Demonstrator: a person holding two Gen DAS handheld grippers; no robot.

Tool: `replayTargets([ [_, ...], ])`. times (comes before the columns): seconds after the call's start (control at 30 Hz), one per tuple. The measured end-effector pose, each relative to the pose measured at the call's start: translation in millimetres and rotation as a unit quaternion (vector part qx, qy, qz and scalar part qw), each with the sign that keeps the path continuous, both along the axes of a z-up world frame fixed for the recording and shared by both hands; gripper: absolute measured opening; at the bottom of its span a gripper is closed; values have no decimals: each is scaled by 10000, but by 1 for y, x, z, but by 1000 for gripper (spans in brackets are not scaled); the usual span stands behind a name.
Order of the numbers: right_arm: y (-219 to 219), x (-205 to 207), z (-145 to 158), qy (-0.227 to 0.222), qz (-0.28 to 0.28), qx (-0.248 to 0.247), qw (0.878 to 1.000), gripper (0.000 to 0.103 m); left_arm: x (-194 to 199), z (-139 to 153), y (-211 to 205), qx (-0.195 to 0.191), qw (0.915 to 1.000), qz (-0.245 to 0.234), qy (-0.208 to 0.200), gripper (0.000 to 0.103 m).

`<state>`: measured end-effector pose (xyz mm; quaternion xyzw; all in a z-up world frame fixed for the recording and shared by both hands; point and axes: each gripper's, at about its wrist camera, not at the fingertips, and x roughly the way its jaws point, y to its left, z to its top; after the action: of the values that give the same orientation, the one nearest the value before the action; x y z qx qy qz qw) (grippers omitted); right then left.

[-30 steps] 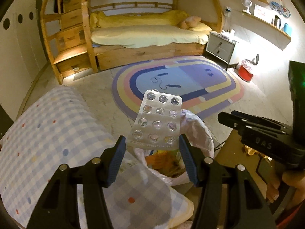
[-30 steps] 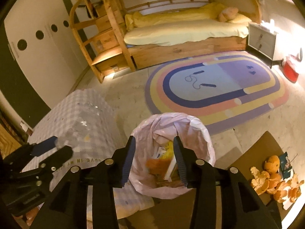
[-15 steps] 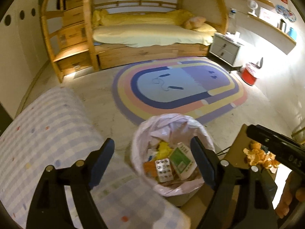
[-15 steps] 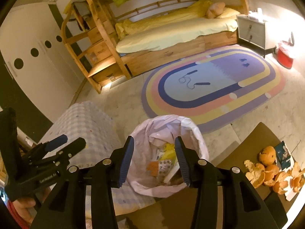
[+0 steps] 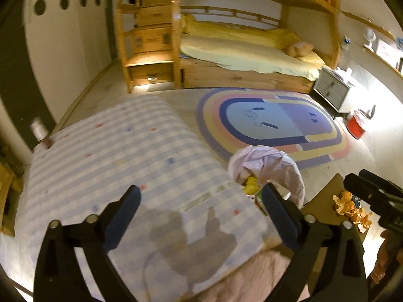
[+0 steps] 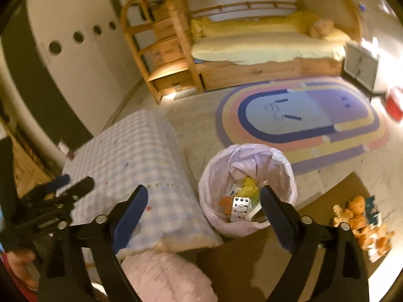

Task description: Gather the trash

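Note:
A trash bin lined with a pale pink bag (image 6: pixel 284 173) (image 5: pixel 284 173) stands on the floor beside the checked cushion. Inside it lie a silver blister pack (image 6: pixel 240 207), a small box and yellow and orange scraps. My right gripper (image 6: pixel 204 207) hangs above the near rim of the bin, its jaws opening wide with nothing gripped between the pads. My left gripper (image 5: pixel 201 207) hovers over the checked cushion (image 5: pixel 121 166), jaws opening wide and empty. Orange peels (image 6: pixel 362 226) (image 5: pixel 350 207) lie on the brown board at the right.
A fluffy pink cushion (image 6: pixel 161 276) lies near the bottom. A rainbow rug (image 6: pixel 302 120) covers the floor in front of a wooden bunk bed (image 6: pixel 264 47). A grey nightstand (image 5: pixel 330 89) and a red bin (image 5: pixel 356 127) stand at the right. A can (image 5: pixel 37 130) sits at the left.
The blister pack left my left gripper and now lies in the bin. Both grippers opened wide, rose and swung left; the left one now faces the checked cushion.

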<state>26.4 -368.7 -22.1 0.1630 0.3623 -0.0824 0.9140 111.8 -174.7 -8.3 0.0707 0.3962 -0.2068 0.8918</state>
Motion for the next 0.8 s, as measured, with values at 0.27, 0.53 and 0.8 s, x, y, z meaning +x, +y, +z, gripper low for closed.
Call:
replayTargets([
  [0.27, 66, -18, 42, -222, 543, -452, 9973, 92, -46, 32, 84, -120, 9962, 847, 134, 96],
  [0.53, 125, -36, 77, -432, 1360, -490, 9886, 93, -91, 49, 144, 148, 9875, 1568, 19, 96],
  [0.8, 173, -54, 83, -393, 2164, -861, 9717, 93, -127, 49, 202, 326, 9716, 2342, 70, 96],
])
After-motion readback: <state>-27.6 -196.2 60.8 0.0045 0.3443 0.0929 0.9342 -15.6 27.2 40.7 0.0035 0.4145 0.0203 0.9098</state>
